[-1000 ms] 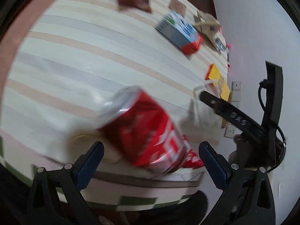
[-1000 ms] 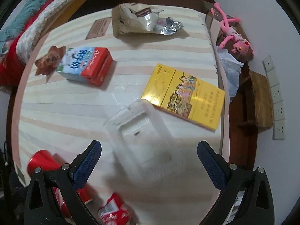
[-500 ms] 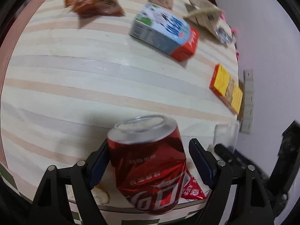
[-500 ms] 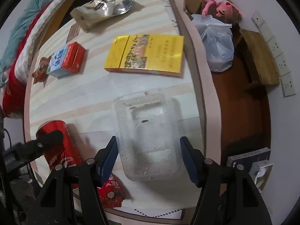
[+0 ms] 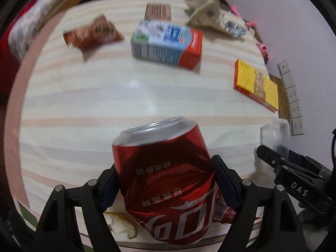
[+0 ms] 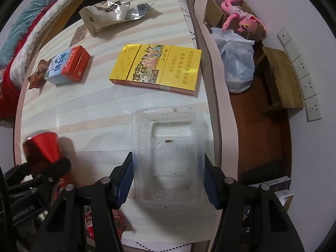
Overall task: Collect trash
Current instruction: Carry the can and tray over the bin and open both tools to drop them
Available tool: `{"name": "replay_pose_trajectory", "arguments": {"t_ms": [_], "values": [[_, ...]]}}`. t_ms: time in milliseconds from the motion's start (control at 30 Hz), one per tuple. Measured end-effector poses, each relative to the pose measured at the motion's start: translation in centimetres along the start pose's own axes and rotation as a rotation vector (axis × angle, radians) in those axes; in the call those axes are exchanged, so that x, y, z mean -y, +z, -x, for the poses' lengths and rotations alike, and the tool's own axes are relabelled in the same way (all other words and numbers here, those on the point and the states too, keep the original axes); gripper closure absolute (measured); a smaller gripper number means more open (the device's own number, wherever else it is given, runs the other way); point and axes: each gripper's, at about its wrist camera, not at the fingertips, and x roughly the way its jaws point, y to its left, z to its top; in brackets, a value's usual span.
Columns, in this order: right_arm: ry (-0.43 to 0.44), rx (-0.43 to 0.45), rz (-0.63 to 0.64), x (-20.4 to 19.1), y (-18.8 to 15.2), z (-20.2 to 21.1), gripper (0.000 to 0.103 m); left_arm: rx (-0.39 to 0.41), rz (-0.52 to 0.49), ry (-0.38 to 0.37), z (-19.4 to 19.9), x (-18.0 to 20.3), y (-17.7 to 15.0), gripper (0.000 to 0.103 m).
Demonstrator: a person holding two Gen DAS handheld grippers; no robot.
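On the striped table (image 6: 94, 109), the left gripper (image 5: 164, 185) clamps a dented red can (image 5: 166, 180) between its pads; the right gripper (image 6: 168, 178) is closing on a clear plastic tray (image 6: 168, 157), pads touching its sides.

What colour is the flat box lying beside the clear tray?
Yellow box, with a picture band; right wrist view shows it best.

your left gripper (image 5: 166, 180) has the can (image 5: 166, 178) between its pads at the table's (image 5: 84, 109) near edge. to its right, your right gripper (image 6: 168, 178) straddles the tray (image 6: 168, 157). behind the tray lies the flat box (image 6: 156, 66); left of that the carton (image 6: 67, 65), with a wrapper (image 6: 37, 75) beside it and a bag (image 6: 105, 13) at the far edge.
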Motion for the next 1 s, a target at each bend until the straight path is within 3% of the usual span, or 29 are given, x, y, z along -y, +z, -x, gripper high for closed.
{"name": "replay_pose_trajectory", "arguments": {"t_ms": [167, 467, 733, 1000], "values": [[0.035, 0.063, -0.026, -0.2, -1.0, 2.5, 0.042, 0.167, -0.073, 0.045, 4.4, 1.1, -0.1, 0.024], [0.157, 0.2, 0.046, -6.0, -2.3, 10.3, 0.042, 0.375, -0.076, 0.044, 15.8, -7.7, -1.9, 0.024], [0.281, 0.282, 0.199, -17.9, -3.8, 16.1, 0.042, 0.513, -0.001, 0.087, 24.8, -17.4, -4.1, 0.024], [0.424, 0.249, 0.395, -34.3, -7.2, 16.9, 0.042, 0.573, 0.154, 0.208, 30.2, -30.9, -7.0, 0.024]]}}
